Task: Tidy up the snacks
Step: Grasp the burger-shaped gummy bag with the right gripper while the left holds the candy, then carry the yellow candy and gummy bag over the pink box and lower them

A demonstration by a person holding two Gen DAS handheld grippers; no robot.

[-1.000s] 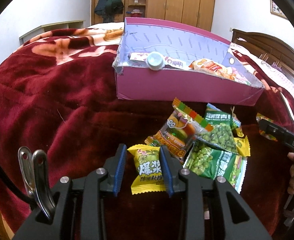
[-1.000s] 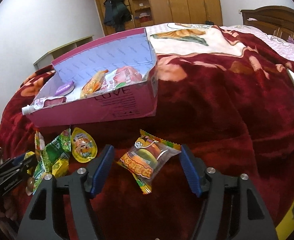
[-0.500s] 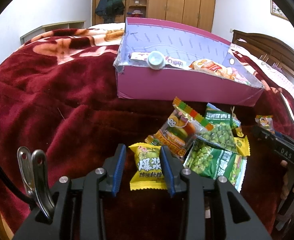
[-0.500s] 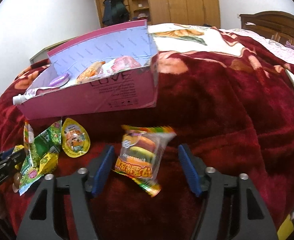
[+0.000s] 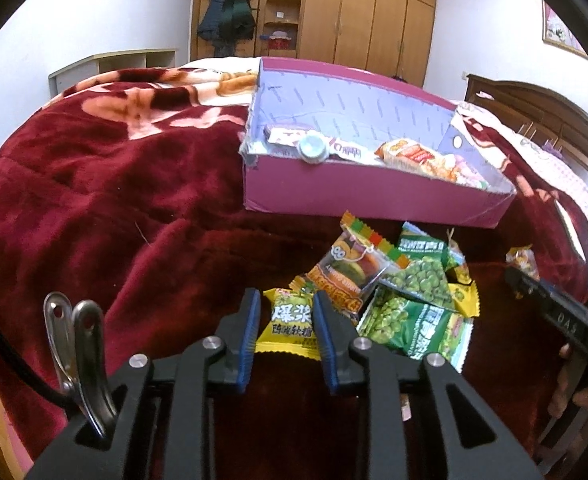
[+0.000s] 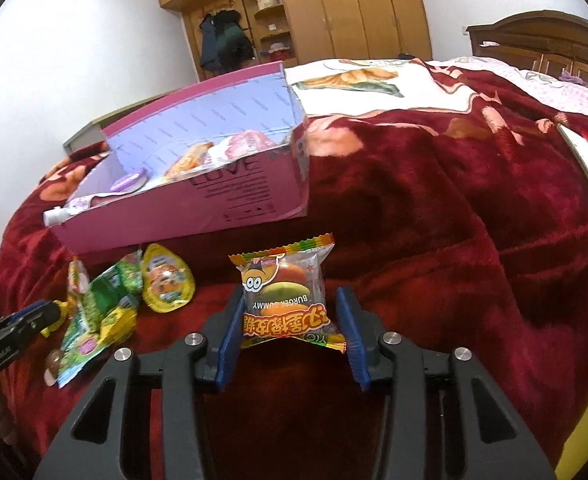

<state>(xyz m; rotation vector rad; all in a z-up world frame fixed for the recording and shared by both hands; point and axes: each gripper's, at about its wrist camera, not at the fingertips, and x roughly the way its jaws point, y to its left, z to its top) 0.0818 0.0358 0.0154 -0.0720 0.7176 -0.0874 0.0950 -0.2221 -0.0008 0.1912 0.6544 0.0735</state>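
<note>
- The right tongs (image 6: 288, 334) grip the burger gummy packet (image 6: 284, 294): both blue pads press its sides, and the packet stands upright between them, lifted off the bed (image 6: 473, 220), its print upside down to the camera.
- The pink box (image 6: 198, 204) lies at about 11 o'clock from the right tongs, well apart, its near wall facing them and its long axis running from lower left to upper right. Judged from this, the carry must go forward and left, high enough to clear that wall.
- The left tongs (image 5: 286, 330) sit closed around the yellow candy packet (image 5: 292, 322), a pad touching each side edge; whether it is already off the blanket cannot be told.
- From the left tongs, the pink box (image 5: 373, 196) lies at 12 to 1 o'clock, its long side square across the path.
- A second burger gummy packet (image 5: 347, 274) and the green pea packets (image 5: 417, 300) lie loose at 1 to 2 o'clock, just beside the yellow candy packet.
- Both tongs seem about equally far from the box.
</note>
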